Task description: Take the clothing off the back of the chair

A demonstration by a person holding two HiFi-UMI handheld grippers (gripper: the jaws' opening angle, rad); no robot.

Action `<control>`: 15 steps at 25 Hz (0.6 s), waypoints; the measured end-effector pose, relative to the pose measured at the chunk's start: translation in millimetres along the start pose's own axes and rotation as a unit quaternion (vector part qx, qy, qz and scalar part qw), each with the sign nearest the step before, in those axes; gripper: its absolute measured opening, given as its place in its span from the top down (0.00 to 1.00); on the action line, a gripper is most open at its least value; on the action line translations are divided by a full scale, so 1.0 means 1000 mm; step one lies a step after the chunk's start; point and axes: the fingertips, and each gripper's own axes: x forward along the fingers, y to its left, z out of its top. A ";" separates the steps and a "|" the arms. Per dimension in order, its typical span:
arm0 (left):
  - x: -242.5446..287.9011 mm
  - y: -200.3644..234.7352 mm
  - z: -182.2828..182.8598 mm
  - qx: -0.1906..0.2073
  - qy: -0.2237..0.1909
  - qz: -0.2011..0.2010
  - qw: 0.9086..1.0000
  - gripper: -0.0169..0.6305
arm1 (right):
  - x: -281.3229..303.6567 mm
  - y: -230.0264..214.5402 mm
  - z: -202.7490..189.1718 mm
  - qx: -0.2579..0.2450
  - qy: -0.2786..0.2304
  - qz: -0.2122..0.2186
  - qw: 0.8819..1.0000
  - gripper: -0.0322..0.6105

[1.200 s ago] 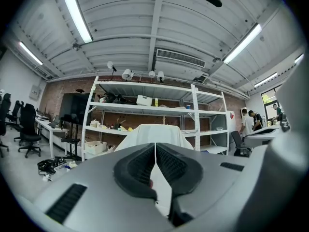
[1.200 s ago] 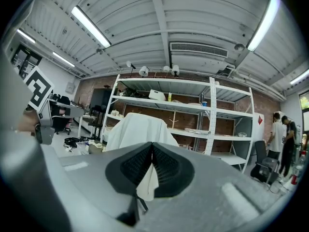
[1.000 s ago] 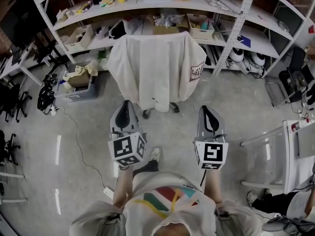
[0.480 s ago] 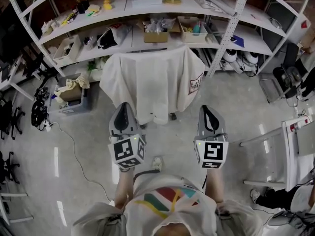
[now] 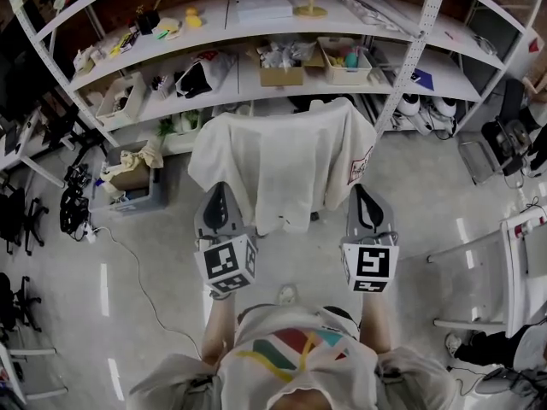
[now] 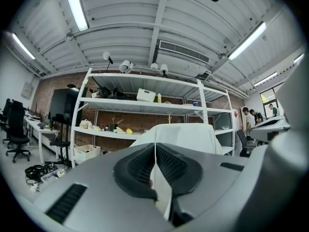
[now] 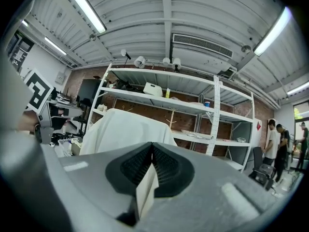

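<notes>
Both grippers point level, side by side: left gripper (image 5: 215,191) and right gripper (image 5: 361,191), jaws closed, nothing between them. White clothing (image 5: 278,161) drapes the chair back just ahead. Shelf (image 5: 248,65) beyond: cardboard box (image 5: 282,76) holds crumpled pale items.

Workshop or lab: white metal shelving (image 5: 239,62), brick wall (image 7: 184,126), concrete floor (image 5: 410,173), ceiling strip lights (image 6: 76,6)
</notes>
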 end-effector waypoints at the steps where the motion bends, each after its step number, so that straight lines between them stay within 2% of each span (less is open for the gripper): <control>1: 0.003 0.006 0.001 -0.001 -0.001 0.003 1.000 0.95 | 0.003 0.001 0.000 0.000 0.002 -0.003 1.000 0.94; 4: 0.011 0.016 0.001 -0.010 -0.002 0.009 1.000 0.95 | 0.009 0.001 0.003 0.006 0.005 -0.010 1.000 0.94; 8: 0.013 0.009 -0.005 -0.008 0.003 0.007 1.000 0.95 | 0.013 -0.009 -0.004 0.007 0.012 -0.016 1.000 0.94; 15: 0.014 0.001 -0.005 -0.008 0.006 0.027 1.000 0.95 | 0.020 -0.021 0.000 0.011 -0.002 0.001 1.000 0.94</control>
